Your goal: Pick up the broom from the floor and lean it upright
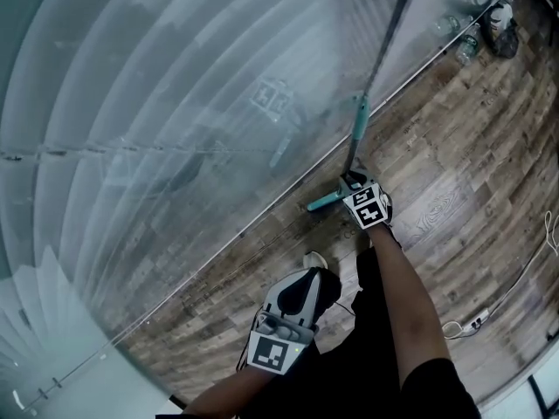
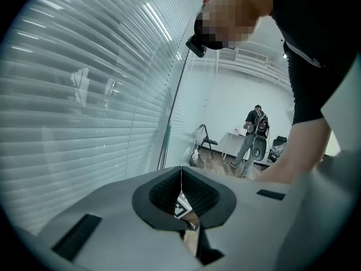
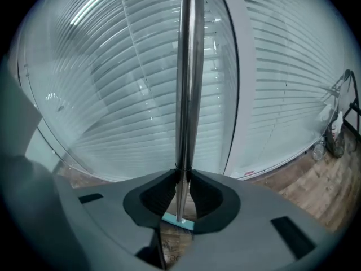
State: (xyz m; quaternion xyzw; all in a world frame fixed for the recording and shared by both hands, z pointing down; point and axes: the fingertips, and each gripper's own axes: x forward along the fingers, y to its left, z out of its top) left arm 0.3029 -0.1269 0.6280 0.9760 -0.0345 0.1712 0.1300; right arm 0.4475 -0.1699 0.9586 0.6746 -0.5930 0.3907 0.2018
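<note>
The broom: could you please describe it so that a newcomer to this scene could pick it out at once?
Find where the blind-covered glass wall meets the wooden floor. The broom stands there beside the glass, its pole clamped in the right gripper. Unlike the squat bottles farther along, it is a long thin pole with a teal sleeve and head.

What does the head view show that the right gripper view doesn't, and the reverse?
Head view only: the left hand-held gripper, away from the broom, and a white cable on the floor. Right gripper view only: the right hand-held gripper, jaws closed on the broom's metal handle. Both: the handle running up along the blinds, the teal broom head low by the wood floor.
</note>
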